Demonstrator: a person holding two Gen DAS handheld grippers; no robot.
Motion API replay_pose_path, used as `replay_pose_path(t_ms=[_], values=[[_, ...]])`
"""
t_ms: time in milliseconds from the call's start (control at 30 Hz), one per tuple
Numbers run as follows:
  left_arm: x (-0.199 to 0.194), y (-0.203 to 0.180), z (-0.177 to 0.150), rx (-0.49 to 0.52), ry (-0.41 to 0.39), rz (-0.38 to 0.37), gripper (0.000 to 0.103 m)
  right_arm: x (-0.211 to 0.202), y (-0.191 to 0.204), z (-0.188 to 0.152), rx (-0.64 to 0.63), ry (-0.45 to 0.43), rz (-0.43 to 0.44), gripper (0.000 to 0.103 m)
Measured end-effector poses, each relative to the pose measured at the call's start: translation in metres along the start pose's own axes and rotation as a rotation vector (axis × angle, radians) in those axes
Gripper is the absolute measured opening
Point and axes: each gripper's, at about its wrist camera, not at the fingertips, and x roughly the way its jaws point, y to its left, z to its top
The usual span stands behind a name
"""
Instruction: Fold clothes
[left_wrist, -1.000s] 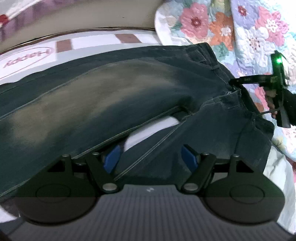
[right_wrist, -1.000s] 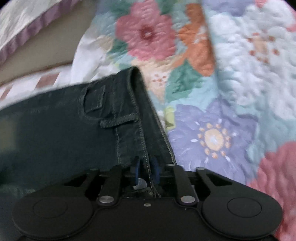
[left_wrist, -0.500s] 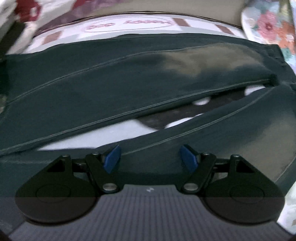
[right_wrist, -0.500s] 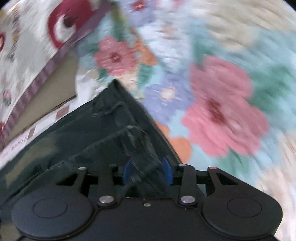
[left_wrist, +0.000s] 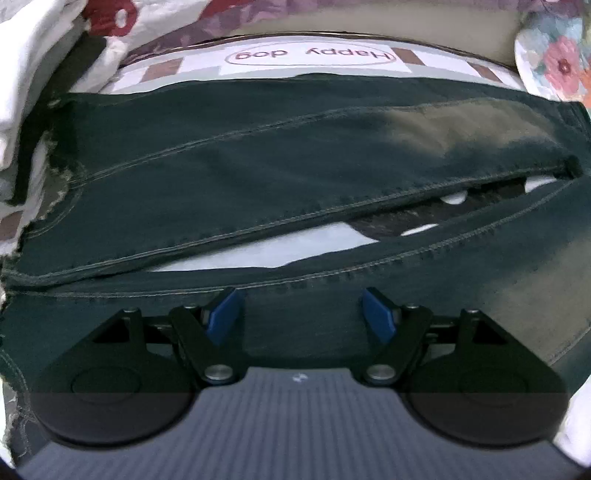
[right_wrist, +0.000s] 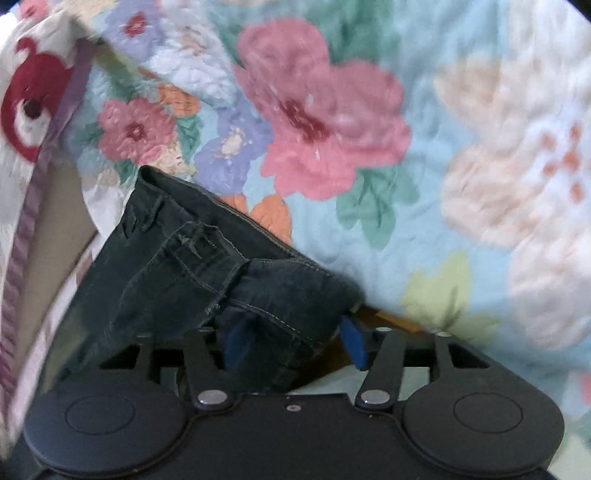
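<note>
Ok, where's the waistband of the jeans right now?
In the right wrist view the jeans' waistband lies bunched left of centre, its end between the open right gripper's blue pads, with the floral quilt right behind it.

Soft even light, fisheye-bent edges; the right wrist view is motion-blurred.

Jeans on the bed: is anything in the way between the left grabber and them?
No. The left gripper hangs open right over the jeans, with only dark denim showing between its blue fingers.
</note>
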Motion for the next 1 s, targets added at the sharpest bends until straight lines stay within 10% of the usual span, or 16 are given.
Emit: replay_pose_path(t_ms=[67,167,267,500,700,867,1000], values=[[-0.006,0.009,0.001,-0.004,-0.003,0.022,0.073,0.004,0.003,0.0,0.002,-0.016,0.02,0.028],[-0.024,0.026,0.002,0.003,-0.027,0.069,0.073,-0.027,0.036,-0.005,-0.216,-0.19,0.052,0.014],[-0.047,0.057,0.0,-0.017,-0.039,0.122,0.076,-0.071,0.065,-0.01,-0.422,-0.372,0.009,0.013],[-0.069,0.138,-0.012,-0.02,0.035,0.271,0.076,-0.009,0.055,-0.016,-0.5,-0.188,-0.233,0.016],[-0.076,0.192,-0.012,-0.143,0.04,0.226,0.076,-0.035,0.064,-0.011,-0.405,-0.213,-0.317,0.036],[-0.057,0.21,-0.007,-0.25,0.021,0.22,0.076,-0.068,0.104,-0.014,-0.496,-0.34,-0.228,0.042],[-0.049,0.192,-0.002,-0.23,-0.022,0.223,0.076,-0.065,0.144,-0.031,-0.564,-0.282,0.003,0.044]])
